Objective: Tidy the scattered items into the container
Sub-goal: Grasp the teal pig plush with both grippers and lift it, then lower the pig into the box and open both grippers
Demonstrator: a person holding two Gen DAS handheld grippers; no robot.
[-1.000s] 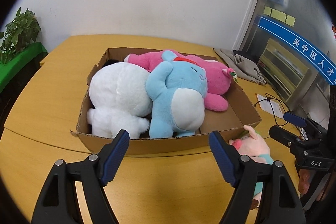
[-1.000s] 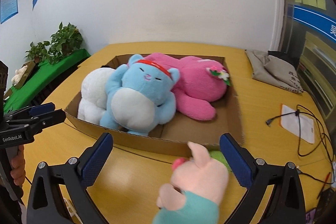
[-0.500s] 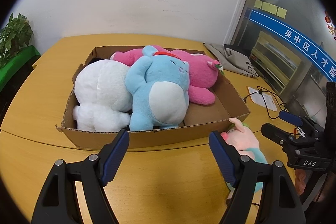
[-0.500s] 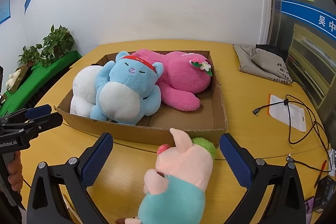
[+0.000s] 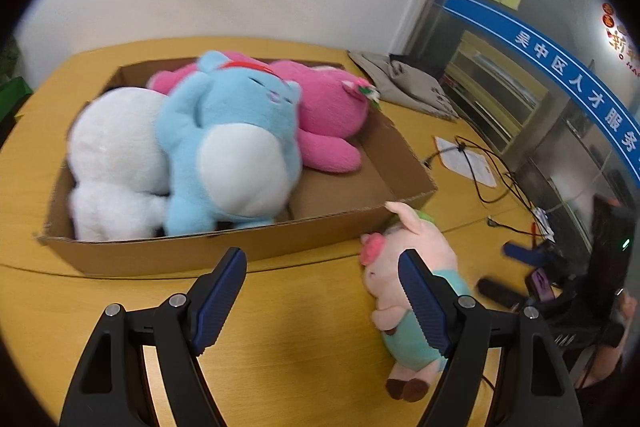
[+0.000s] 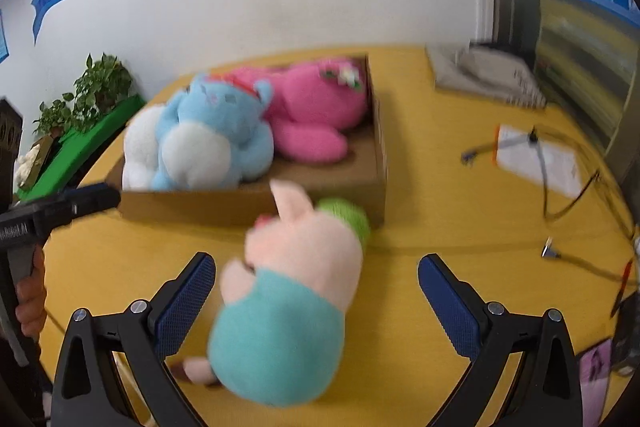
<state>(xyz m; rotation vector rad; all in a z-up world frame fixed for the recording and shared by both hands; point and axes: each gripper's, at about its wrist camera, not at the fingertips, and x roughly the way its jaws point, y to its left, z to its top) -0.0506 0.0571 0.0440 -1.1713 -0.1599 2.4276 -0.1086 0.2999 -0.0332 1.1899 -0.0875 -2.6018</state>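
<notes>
Just near the cardboard box (image 6: 256,205), the pig toy (image 6: 288,291) is lying between the right gripper's (image 6: 316,301) wide-apart jaws. Left gripper (image 5: 322,287) is gaping too — empty. A pinch on soft fluff might be slipping — dropping piggy outside the box.

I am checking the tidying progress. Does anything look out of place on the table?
Yes. The pig plush lies on the table outside the cardboard box, by its near corner, while the white, blue and pink plush toys are already inside. The right gripper is open around it.
</notes>
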